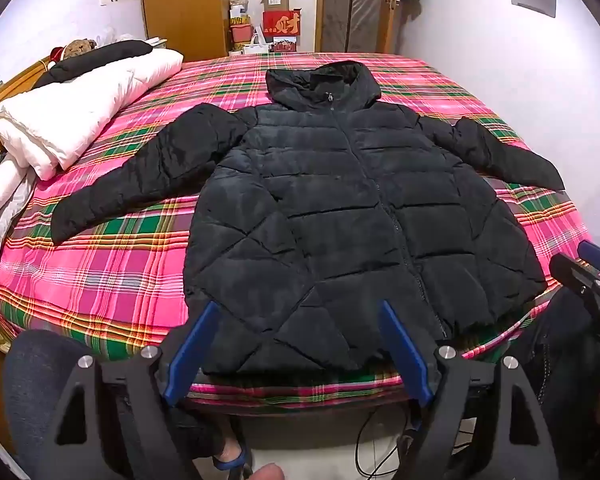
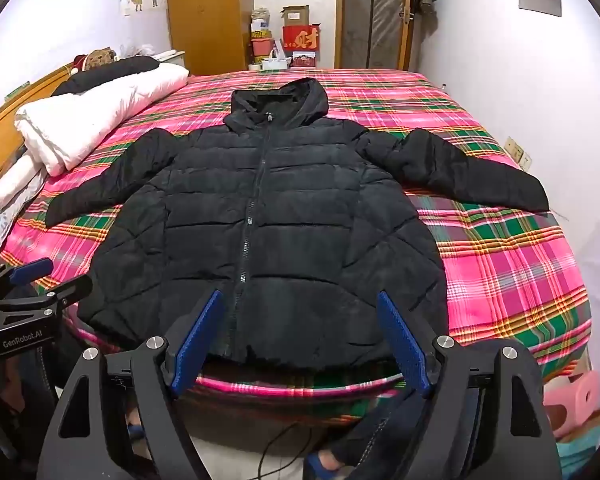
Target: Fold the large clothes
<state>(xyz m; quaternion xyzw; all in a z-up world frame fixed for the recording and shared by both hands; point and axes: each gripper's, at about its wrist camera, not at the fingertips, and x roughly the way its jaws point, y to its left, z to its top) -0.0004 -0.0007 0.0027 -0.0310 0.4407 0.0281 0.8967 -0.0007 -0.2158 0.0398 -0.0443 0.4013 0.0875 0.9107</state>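
A black quilted hooded jacket (image 1: 340,208) lies flat, front up and zipped, on the plaid bed; it also shows in the right wrist view (image 2: 268,232). Both sleeves spread out to the sides, the hood points to the far end. My left gripper (image 1: 298,308) is open and empty, held just above the jacket's near hem on its left half. My right gripper (image 2: 300,300) is open and empty above the hem, right of the zipper. Each gripper shows at the edge of the other's view, the right one (image 1: 588,268) and the left one (image 2: 32,280).
The bed (image 1: 112,280) has a pink and green plaid sheet. A rolled white quilt (image 1: 80,116) with a black garment on it lies along the left side. Wardrobe (image 1: 184,4), boxes (image 1: 280,20) and a door stand beyond. A wall runs along the right. A cable lies on the floor below.
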